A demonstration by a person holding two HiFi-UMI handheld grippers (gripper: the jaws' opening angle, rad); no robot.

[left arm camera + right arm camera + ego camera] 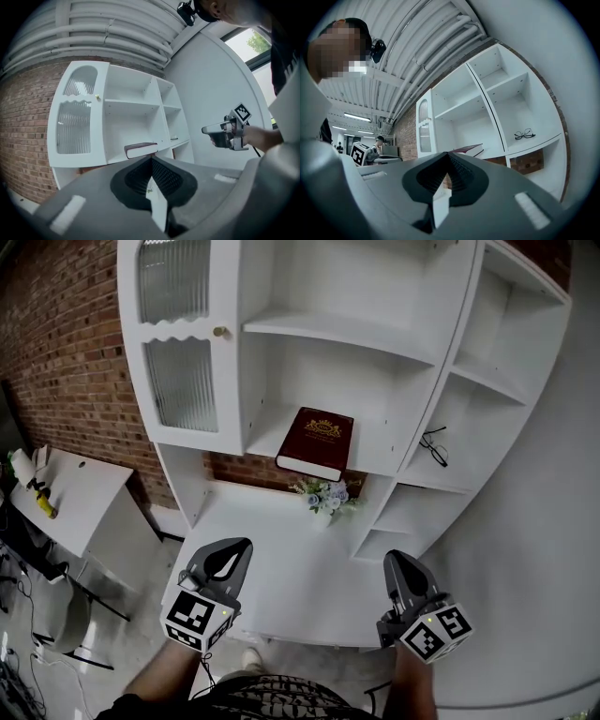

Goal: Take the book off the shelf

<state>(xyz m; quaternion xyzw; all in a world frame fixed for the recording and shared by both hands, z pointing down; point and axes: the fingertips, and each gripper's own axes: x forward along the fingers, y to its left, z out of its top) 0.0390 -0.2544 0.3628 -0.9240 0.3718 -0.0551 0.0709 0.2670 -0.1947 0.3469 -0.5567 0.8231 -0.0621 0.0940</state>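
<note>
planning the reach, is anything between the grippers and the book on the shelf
Nothing visible does. The book lies flat in an open compartment. The flower bunch sits below its shelf and the glasses lie in the neighbouring compartment, both off the path.

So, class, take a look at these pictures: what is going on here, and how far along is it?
A person stands facing a white shelf unit with a tool in each hand. The left tool and the right tool are both shut and empty, pointed at the shelves but short of them. The dark red book lies flat on a middle shelf, not yet touched. A pair of glasses lies in the compartment to its right.
</note>
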